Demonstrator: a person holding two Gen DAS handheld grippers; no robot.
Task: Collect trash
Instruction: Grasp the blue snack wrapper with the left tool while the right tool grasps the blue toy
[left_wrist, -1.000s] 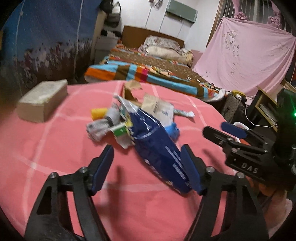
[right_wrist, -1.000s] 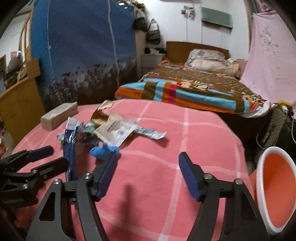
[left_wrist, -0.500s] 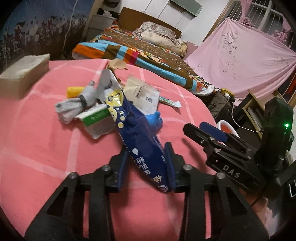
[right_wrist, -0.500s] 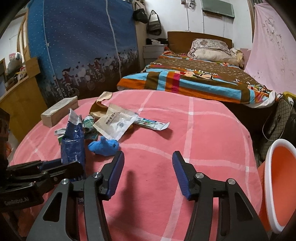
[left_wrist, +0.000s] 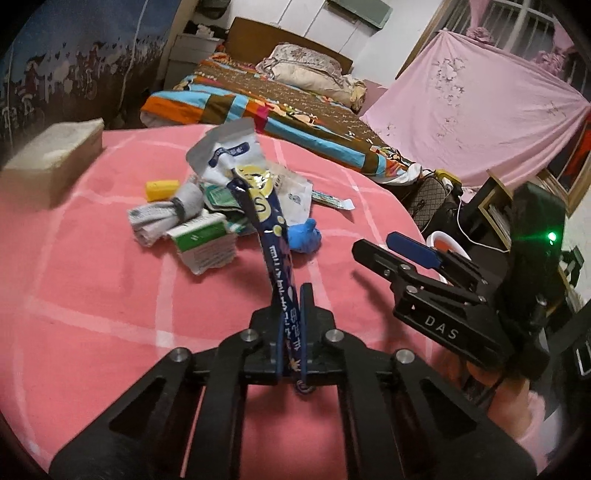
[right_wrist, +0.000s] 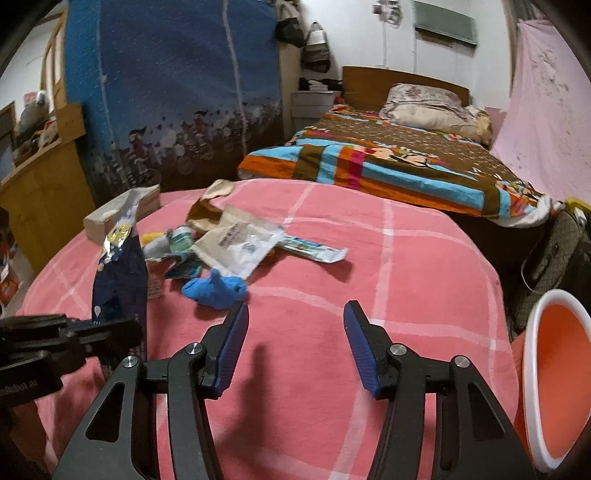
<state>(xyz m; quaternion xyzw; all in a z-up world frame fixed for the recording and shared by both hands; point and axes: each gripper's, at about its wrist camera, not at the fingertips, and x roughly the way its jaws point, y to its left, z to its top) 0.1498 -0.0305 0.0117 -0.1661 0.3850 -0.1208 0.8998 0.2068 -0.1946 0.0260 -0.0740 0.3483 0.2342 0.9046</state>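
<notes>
My left hand-held gripper clamps the blue snack wrapper; my right hand-held gripper is spread wide with nothing in it.

The wrapper rises tilted from the closed jaws, above the pink checked table. At its 12 o'clock lies the trash pile: green-and-white box, rolled paper, yellow piece, blue glove. An orange bin sits at my right gripper's 3 o'clock.

striped bed, blue curtain, pink sheet
</notes>
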